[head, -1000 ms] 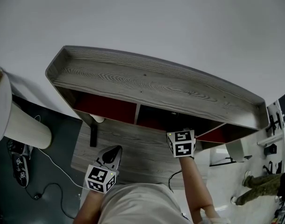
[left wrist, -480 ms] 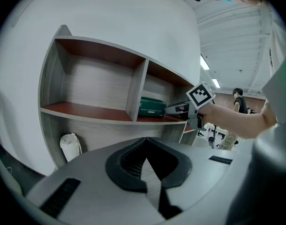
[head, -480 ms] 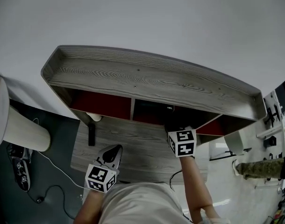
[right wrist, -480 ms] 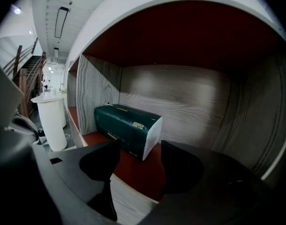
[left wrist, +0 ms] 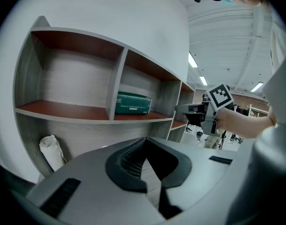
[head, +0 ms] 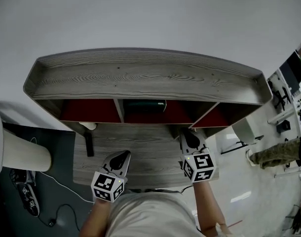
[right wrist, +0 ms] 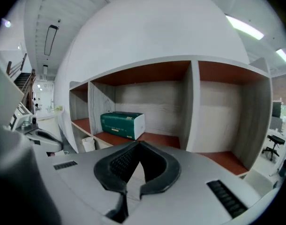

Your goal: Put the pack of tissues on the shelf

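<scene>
Since the pack of tissues (right wrist: 123, 124) lies in the middle compartment of the shelf (head: 140, 78), placement appears complete. The right gripper (head: 190, 137) and left gripper (head: 120, 161) hang over the desk (head: 140, 147), jaws closed together, holding nothing.

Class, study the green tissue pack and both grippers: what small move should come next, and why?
Probably just lower the right gripper to rest beside the left gripper. The pack of tissues lies flat in the middle compartment of the shelf, and both grippers have jaws together with nothing between them, so the job looks done.
</scene>
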Demonstrator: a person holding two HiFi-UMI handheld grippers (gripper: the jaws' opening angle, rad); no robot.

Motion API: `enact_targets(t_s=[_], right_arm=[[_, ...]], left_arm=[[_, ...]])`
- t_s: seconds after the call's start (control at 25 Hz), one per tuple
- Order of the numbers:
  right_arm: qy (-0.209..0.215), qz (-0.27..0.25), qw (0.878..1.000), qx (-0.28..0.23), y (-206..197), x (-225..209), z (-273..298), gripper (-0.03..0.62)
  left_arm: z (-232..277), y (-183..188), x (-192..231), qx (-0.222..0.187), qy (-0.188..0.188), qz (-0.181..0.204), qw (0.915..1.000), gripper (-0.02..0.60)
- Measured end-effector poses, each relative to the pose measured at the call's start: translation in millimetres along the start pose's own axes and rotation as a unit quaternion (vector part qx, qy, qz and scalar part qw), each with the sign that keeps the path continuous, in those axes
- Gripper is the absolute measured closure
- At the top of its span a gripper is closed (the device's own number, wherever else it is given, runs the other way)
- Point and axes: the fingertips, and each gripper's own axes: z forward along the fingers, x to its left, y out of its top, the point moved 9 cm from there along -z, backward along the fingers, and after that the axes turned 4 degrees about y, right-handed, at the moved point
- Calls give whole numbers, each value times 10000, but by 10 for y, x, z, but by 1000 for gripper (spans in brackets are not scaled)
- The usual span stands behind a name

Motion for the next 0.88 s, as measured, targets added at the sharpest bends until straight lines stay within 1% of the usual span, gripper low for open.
enact_targets(t_s=[0.12, 0.24, 0.44, 0.6, 0.72, 0.88], right_arm=[[6, 116, 9998, -168, -112, -4, -248, 566], [-26, 185, 9996, -199, -235, 9, -469, 568], [-11, 172, 9996, -209, -388, 76, -760, 568], [73, 226, 9994, -270, -469, 126, -935, 568], [92, 272, 9991, -297, -543, 133, -1021, 568], [-8, 356, 9989, -315, -620, 129, -1078, 568]], left_arm=[[100, 34, -102, 14, -230, 121, 9997, 568], [187, 85, -202, -30, -448, 278, 9986, 568], [284, 146, -349, -137, -757, 321, 9965, 568], [318, 211, -453, -318, -1013, 312, 9939, 568], [330, 237, -492, -365, -1101, 305, 9928, 568], [343, 242, -523, -308, -1136, 380, 9923, 568]])
